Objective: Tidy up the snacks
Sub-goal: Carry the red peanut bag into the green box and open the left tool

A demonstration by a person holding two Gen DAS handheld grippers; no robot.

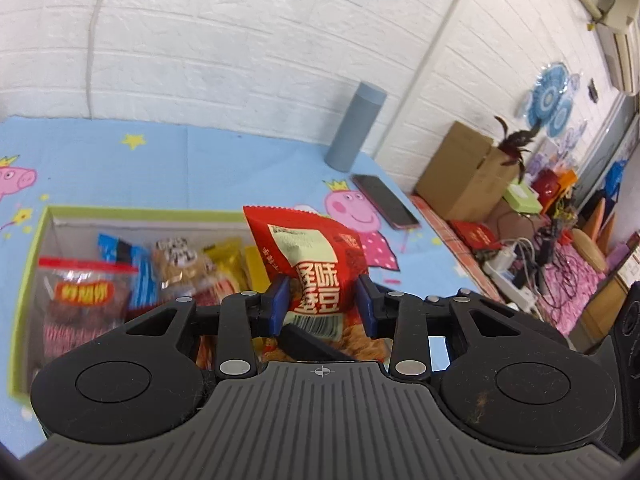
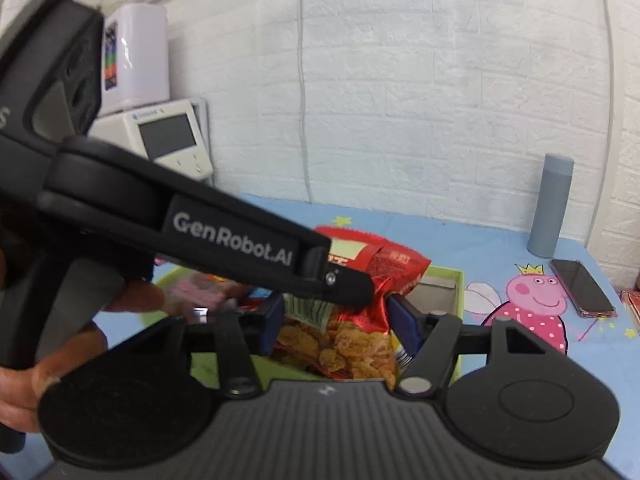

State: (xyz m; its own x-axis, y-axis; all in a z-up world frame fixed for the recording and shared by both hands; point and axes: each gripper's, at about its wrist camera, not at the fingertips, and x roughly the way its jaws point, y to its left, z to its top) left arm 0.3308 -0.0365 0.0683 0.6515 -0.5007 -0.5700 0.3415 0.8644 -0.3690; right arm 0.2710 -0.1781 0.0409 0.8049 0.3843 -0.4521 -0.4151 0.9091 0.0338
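Note:
A red snack bag (image 1: 316, 264) with Chinese characters is held upright above the green-rimmed box (image 1: 120, 213). My left gripper (image 1: 325, 304) is shut on the bag's middle, blue pads on both sides. In the right wrist view my right gripper (image 2: 340, 324) is shut on the lower part of the same red bag (image 2: 344, 344). The left gripper's black body crosses in front from the left, its fingers (image 2: 348, 286) on the bag. The green-rimmed box (image 2: 460, 280) lies below. The box holds several snack packs (image 1: 80, 300).
A grey-blue cylinder flask (image 1: 356, 132) and a phone (image 1: 386, 202) lie on the blue Peppa Pig tablecloth (image 1: 160, 168) to the right of the box. A cardboard box (image 1: 460, 172) and clutter stand beyond the table's right edge. A white brick wall is behind.

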